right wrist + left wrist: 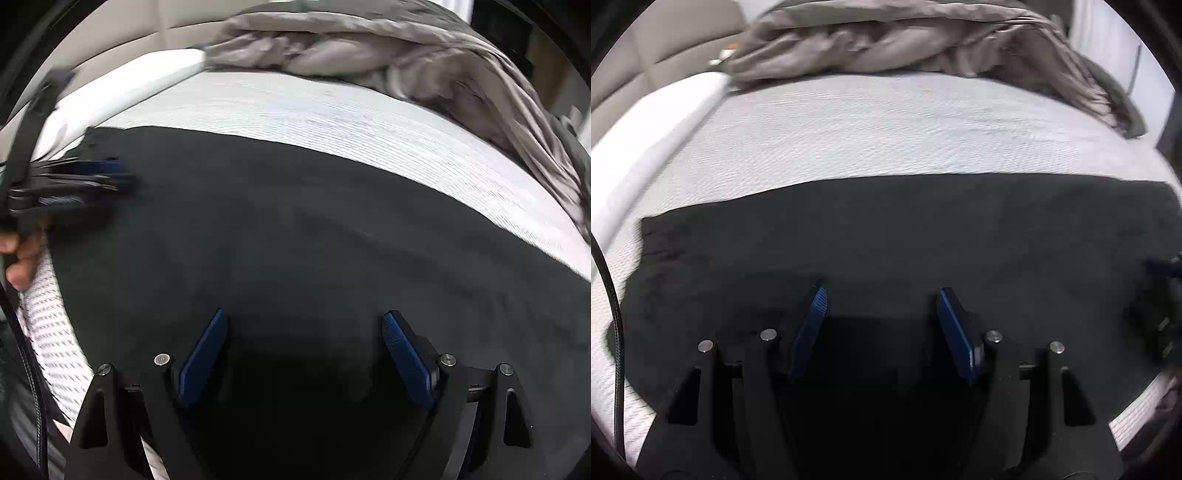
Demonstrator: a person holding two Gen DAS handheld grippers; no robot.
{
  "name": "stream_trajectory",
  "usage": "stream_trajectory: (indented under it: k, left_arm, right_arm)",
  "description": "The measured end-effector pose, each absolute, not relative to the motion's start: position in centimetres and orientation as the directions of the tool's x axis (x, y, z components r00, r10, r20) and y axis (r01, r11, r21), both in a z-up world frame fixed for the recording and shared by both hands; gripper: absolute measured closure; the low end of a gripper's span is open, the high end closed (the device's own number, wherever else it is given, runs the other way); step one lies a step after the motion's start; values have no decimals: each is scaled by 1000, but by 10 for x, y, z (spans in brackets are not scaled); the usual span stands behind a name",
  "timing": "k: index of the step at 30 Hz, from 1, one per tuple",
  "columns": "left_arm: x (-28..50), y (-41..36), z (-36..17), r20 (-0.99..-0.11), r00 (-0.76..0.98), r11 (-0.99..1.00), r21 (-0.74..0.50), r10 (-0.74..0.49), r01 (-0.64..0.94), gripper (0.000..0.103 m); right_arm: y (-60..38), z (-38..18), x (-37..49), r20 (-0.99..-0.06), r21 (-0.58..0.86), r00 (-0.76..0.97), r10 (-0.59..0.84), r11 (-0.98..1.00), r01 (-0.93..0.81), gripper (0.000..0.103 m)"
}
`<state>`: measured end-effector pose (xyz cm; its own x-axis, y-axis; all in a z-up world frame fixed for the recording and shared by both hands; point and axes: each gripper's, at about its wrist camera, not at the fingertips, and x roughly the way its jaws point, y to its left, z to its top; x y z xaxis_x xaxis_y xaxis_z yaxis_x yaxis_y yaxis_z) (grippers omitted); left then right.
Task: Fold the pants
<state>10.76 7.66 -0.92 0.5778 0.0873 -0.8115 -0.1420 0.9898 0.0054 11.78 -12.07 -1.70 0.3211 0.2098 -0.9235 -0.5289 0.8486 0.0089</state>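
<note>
Lying flat and dark on the white bed (871, 122), pants (886, 236), smooth, far edge straight. Left gripper (882, 295) spread, empty, over them. Right gripper (304, 321) wide apart, empty. Duvet (886, 40) bunched at twelve o'clock.

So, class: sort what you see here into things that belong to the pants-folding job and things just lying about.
Part of the job:
- black pants, spread flat
- left gripper, open
- right gripper, open

Just lying about:
- crumpled grey duvet
- white mattress cover
- black cable
</note>
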Motion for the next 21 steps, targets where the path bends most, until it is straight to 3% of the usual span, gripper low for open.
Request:
stream_trajectory:
  k: [2,5,8,10,14,16,21]
  left_arm:
    - [82,93,-3,-811,585,989,-61,29,-133,46]
    - [60,83,12,-777,630,993,-67,10,-97,46]
    - [48,44,30,-722,675,988,-139,-152,74,44]
    - [58,12,23,-733,637,970,-152,-238,188,43]
    - [76,-33,-7,-817,527,961,-114,-235,252,43]
    - [83,-44,-14,-821,533,962,-67,-204,266,43]
    - [93,-29,-16,-823,525,965,-105,-219,238,43]
  right_arm:
    - [-140,-17,119,-924,22,321,207,869,-495,16]
    - [-158,-12,115,-919,-2,352,178,891,-454,16]
    - [-159,-1,108,-904,56,357,236,892,-448,16]
    - [-147,8,97,-891,81,360,276,878,-473,16]
    - [-116,12,79,-885,75,354,303,842,-535,16]
    - [-115,4,69,-899,7,367,240,844,-536,16]
    - [-194,2,72,-899,-91,425,106,905,-417,16]
